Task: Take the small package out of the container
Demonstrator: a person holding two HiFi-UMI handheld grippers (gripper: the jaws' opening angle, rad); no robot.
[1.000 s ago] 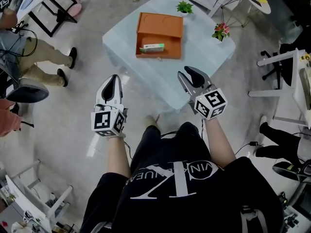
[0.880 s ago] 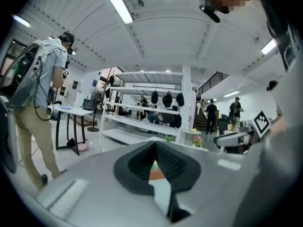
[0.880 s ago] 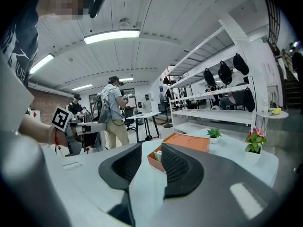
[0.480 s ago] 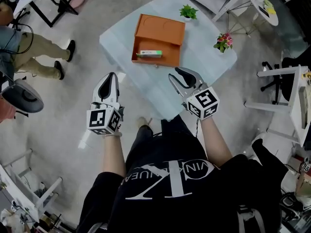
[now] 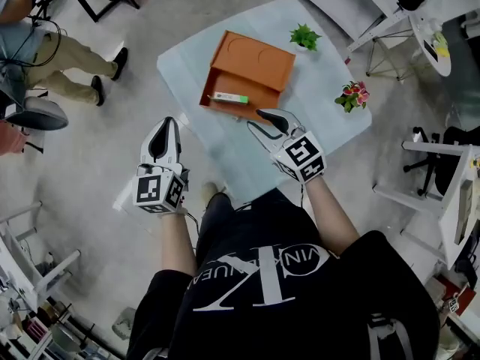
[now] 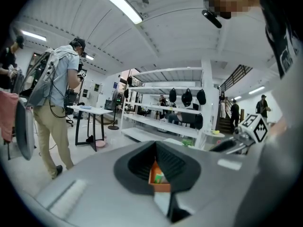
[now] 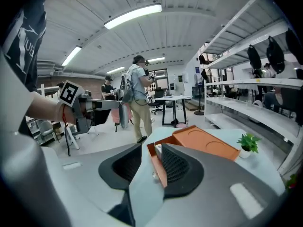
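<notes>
The container (image 5: 251, 70) looks matt and smooth, on a table (image 5: 319, 115) covered in pale cloth. The left gripper (image 5: 168, 122) and right gripper (image 5: 255, 118) have smooth plastic shells and black ribbed pads (image 7: 175, 167). The floor (image 5: 90, 148) is glossy.

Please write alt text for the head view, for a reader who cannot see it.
From above, a person's right gripper, fingers apart and empty, points at an orange container on a pale blue table; a small green-and-white package lies in its near half. The left gripper hangs over the floor beside the table.
</notes>
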